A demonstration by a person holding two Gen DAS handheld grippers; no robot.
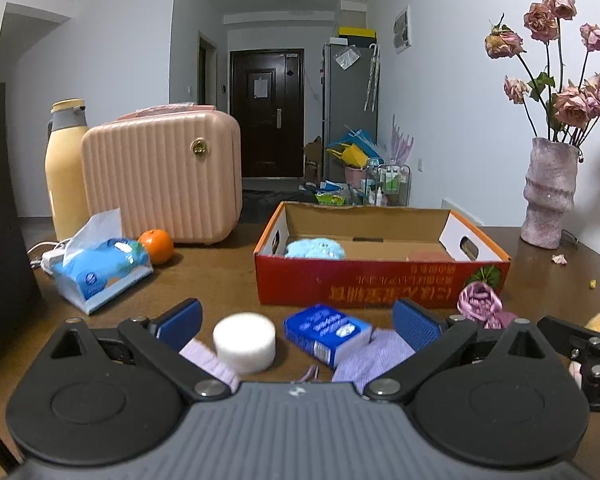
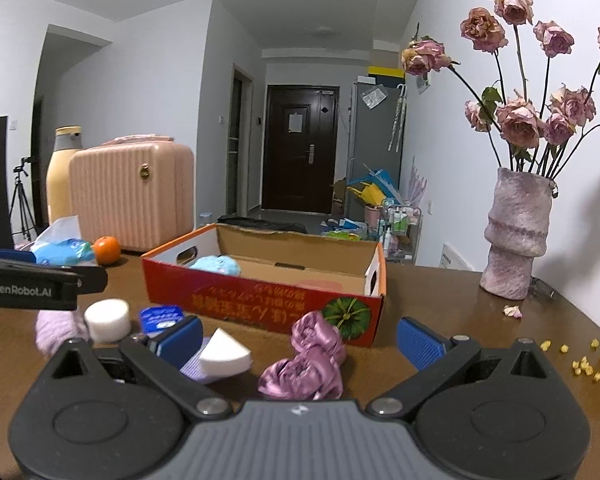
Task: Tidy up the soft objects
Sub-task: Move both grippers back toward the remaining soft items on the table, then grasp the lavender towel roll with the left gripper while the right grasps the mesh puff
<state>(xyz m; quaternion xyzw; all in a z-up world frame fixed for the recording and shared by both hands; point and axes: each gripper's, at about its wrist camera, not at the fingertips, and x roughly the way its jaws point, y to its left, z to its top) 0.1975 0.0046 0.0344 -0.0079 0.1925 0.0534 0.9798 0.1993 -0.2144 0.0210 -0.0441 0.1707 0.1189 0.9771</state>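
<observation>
Red cardboard forms the outer wall of the open box (image 1: 380, 280), which is taken as the landmark on the brown table (image 1: 220, 276). Inside the box, at its left end, a fluffy blue toy (image 1: 314, 249) is seen. Just in front of the box, the left gripper (image 1: 298, 322) is held wide open with nothing gripped; a white foam cylinder (image 1: 244, 342), a blue tissue pack (image 1: 327, 332) and lilac knitted cloth (image 1: 374, 354) are framed between its jaws. Before the box's right corner, the right gripper (image 2: 300, 338) is likewise spread wide and empty, with a purple satin scrunchie (image 2: 310, 360) and a white wedge sponge (image 2: 224, 354) lying between its fingers.
</observation>
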